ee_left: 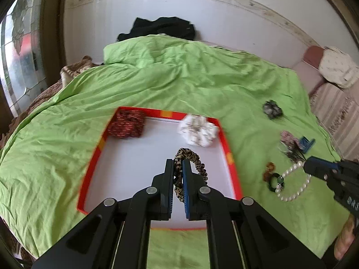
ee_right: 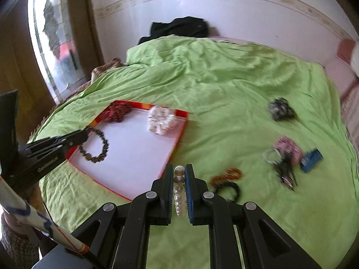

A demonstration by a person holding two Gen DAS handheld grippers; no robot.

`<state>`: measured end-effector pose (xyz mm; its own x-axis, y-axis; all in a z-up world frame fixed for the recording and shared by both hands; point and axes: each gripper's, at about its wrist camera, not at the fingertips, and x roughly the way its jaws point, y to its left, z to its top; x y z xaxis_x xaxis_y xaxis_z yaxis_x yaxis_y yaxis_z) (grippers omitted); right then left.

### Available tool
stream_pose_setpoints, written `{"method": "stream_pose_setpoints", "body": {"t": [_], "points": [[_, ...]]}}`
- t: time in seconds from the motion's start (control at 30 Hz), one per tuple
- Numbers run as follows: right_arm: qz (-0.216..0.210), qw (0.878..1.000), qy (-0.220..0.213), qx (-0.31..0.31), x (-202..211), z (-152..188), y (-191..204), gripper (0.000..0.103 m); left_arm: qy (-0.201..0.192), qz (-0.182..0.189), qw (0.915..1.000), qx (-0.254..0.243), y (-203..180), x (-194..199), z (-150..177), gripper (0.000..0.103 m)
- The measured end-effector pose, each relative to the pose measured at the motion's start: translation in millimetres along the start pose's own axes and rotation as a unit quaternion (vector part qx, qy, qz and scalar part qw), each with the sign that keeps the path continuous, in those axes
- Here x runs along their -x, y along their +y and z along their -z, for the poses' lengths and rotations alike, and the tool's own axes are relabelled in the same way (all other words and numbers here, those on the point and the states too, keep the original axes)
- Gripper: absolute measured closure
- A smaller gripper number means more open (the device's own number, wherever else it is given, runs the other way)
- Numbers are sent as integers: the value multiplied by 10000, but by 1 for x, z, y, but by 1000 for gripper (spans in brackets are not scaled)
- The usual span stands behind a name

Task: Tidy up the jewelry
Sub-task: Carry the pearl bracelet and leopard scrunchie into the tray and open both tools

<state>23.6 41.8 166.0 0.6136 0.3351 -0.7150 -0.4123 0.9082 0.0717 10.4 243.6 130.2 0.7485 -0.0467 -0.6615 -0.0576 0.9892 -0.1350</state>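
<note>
Honestly, no lettering reads clearly anywhere (embossed marks on the gripper bodies are too blurred), but the left gripper (ee_left: 178, 168) is clenched on a leopard-print scrunchie (ee_left: 190, 157) above the red-rimmed tray (ee_left: 226, 139), where a dark red scrunchie (ee_left: 126, 125) and a white scrunchie (ee_left: 198, 130) already sit at the far end. Beside it, the right gripper (ee_right: 181, 174) grips a pearl bracelet (ee_right: 179, 192) over the green bedsheet (ee_right: 224, 85); grey scrunchie (ee_right: 280, 108), pink scrunchie (ee_right: 288, 149), blue clip (ee_right: 311, 160) and orange bead bracelet (ee_right: 226, 174) lie loose to its right
</note>
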Motion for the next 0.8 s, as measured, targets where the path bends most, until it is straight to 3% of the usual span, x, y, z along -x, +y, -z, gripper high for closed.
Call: {"method": "stream_pose_setpoints", "body": {"t": [0.27, 0.43, 0.57, 0.8], "points": [[-187, 9989, 191, 375, -56, -34, 60, 92, 202, -251, 9987, 397, 45, -45, -15, 96], [-490, 9977, 331, 345, -92, -54, 84, 92, 537, -413, 9957, 628, 69, -79, -17, 96], [-695, 9962, 522, 116, -125, -64, 88, 92, 623, -493, 9945, 685, 78, -94, -19, 96], [-659, 9951, 737, -54, -155, -60, 77, 92, 573, -636, 9939, 690, 84, -101, -19, 96]]}}
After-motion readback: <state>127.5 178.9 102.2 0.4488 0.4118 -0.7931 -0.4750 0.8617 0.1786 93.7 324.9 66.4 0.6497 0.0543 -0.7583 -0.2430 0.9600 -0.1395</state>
